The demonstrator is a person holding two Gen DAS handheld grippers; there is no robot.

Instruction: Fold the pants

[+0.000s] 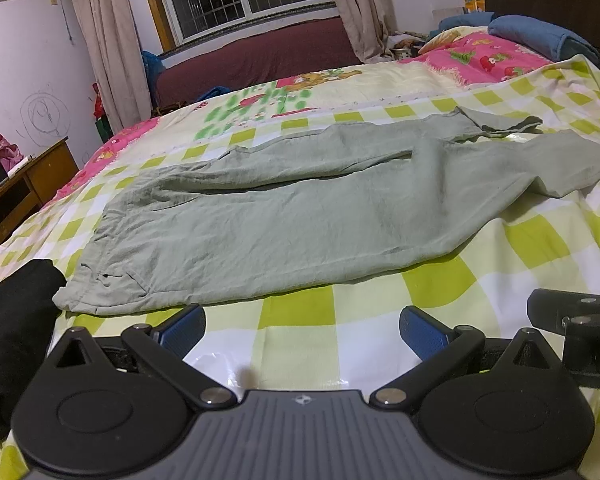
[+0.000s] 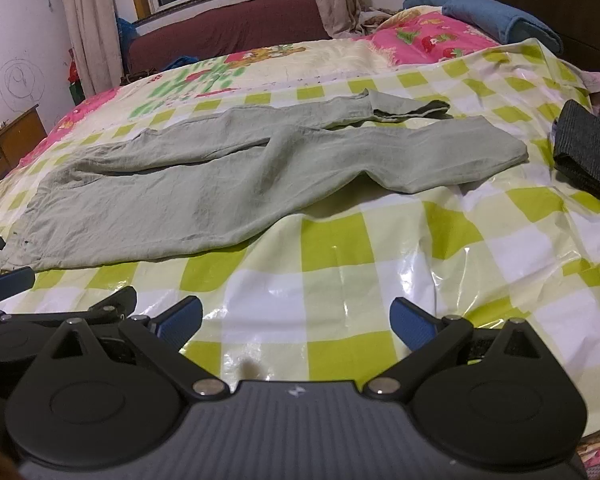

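The pale green pants [image 1: 284,216] lie spread flat on the bed's green-and-white checked sheet [image 1: 440,292], waistband at the left and legs stretching right, while the left tool [image 1: 302,330] and right tool [image 2: 296,322] hover just before them, fingers spread, gripping nothing.

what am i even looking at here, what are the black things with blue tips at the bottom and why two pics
Those are two handheld grippers, one in each of a person's hands, each carrying a wide-angle camera that looks along its fingers. One picture is from the left gripper, the other from the right gripper. Both are open and hold nothing. Ahead, pale green pants lie spread flat on a green checkered plastic sheet over a bed, not yet folded. A dark folded cloth lies to the right.
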